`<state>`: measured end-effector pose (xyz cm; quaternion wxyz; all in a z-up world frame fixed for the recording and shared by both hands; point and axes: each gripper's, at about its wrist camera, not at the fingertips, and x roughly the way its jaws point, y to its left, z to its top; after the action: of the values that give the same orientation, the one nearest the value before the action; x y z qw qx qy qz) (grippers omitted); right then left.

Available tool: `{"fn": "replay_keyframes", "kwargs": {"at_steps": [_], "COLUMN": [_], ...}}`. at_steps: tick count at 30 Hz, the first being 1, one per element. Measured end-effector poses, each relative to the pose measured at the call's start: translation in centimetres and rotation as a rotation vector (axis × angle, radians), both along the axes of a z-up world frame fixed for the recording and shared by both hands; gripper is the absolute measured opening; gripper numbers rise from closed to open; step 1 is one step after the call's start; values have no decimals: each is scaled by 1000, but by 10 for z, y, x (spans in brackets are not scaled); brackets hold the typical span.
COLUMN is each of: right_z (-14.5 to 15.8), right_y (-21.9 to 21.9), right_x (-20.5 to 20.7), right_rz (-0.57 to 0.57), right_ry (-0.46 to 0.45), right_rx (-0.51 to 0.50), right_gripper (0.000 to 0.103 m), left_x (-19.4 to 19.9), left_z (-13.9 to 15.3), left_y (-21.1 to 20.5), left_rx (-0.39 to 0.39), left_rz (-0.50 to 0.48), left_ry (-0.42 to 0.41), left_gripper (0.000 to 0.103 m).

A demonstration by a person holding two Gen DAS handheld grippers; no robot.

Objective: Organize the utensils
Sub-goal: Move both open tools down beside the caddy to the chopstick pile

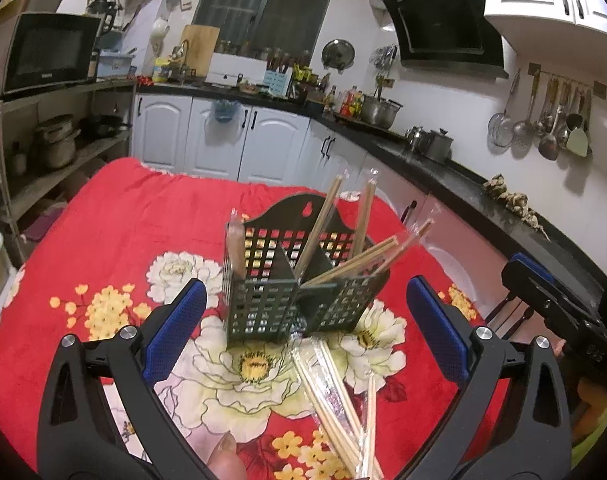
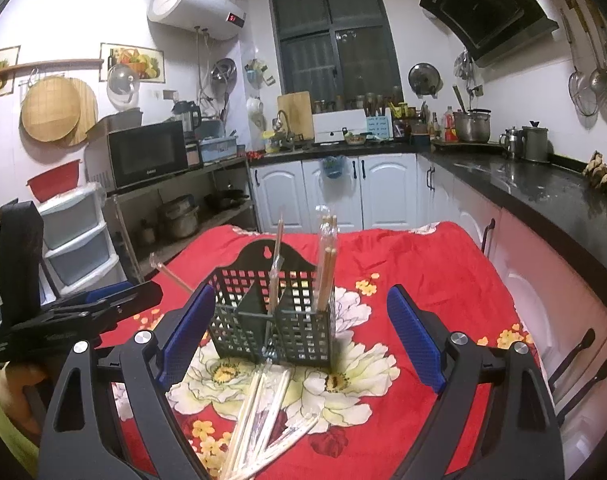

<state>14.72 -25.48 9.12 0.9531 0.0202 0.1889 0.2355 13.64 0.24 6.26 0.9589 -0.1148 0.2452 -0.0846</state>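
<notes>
On the tabletop (image 1: 115, 216), which is draped in a red cloth printed with large white and yellow flowers, stands a dark lattice caddy (image 1: 291, 280) split by inner walls into compartments, its arched back plate pierced with a hanging hole. Several wrapped chopsticks (image 1: 359, 224) already lean inside it: from the left wrist view most fan out of the right-hand compartments, tilted toward the counter side, while one brown-handled utensil (image 1: 236, 248) stands upright in the far left corner. Just in front of the caddy, a loose bundle of wrapped chopsticks on the cloth (image 2: 263, 412) lies flat, their near ends spreading toward the cameras and their far ends close to the caddy's front wall. Both tongs hover over this bundle with nothing between their blue pads. Left tongs (image 1: 305, 328) stand wide apart, framing the caddy, and a fingertip (image 1: 225, 456) shows at the bottom edge of that view. Right tongs (image 2: 295, 332) are likewise spread wide, empty, and aimed at the caddy's front. Each view catches the other tongs off to the side. Behind the tabletop run white cabinets (image 2: 331, 188) under a black counter, with a microwave (image 2: 149, 154) on a shelf to the left
</notes>
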Motion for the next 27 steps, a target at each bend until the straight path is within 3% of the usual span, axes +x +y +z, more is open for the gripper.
{"fn": "replay_keyframes", "kwargs": {"at_steps": [16,18,22,27], "right_z": [-53,-63,-80,-99], "right_y": [16,19,25,38], "right_x": [27,32,42,54], "right_rz": [19,24,43,78], "right_ry": [155,184,229,285], "right_rx": [-100,-118,-157,-202], "right_gripper": [82,80,71,53], "left_x": [31,34,45,58], "left_z": [-71,-76,-91,-106], "left_y": [-1,-2,-1,4], "left_rx": [33,24,-20,-97], "left_rz": [14,7,-22,-59], "left_ry": [223,240,301,372], "left_gripper": [92,87,64,41]}}
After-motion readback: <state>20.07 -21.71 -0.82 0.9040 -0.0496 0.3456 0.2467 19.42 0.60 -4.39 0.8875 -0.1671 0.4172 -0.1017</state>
